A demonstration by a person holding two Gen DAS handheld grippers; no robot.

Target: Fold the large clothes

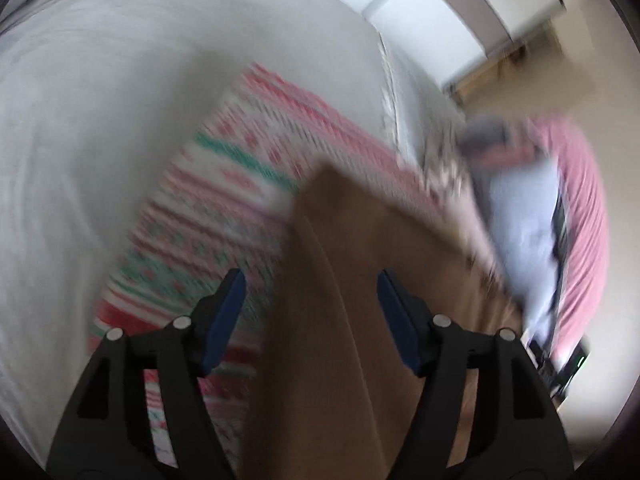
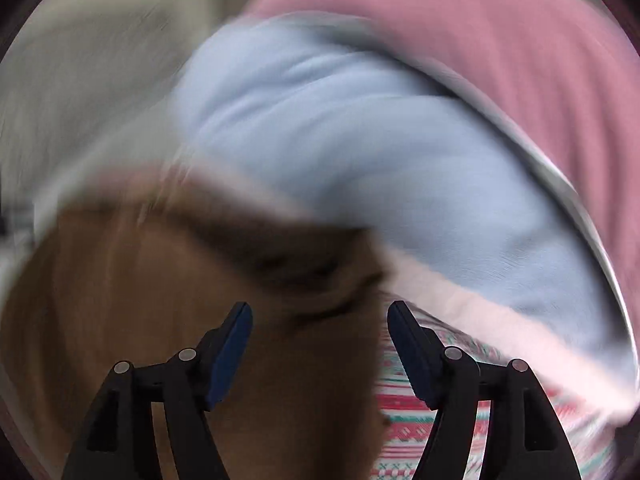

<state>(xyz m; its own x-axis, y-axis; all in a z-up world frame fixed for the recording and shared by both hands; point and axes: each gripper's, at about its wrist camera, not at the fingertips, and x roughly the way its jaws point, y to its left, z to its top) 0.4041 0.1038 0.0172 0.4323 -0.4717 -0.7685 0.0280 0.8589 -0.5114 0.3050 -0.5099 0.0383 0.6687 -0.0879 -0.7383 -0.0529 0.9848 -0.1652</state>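
Between the spread jaws of the left gripper [image 1: 310, 286] runs the brown cloth garment [image 1: 344, 320], touching neither pad, lying over the striped patterned knit cloth [image 1: 224, 200] that stretches left of the jaws on the pale grey bed cover [image 1: 80, 120]. Between the right gripper [image 2: 320, 320] jaws the brown garment lies too, the patterned cloth under the right jaw, a light blue cloth [image 2: 360, 152] ahead.

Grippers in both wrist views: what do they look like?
Left gripper and right gripper match: black, angular plastic linkage arms with round silver pivot pins, ending in two fingers faced with flat dark-blue pads. No cables or markings are visible.
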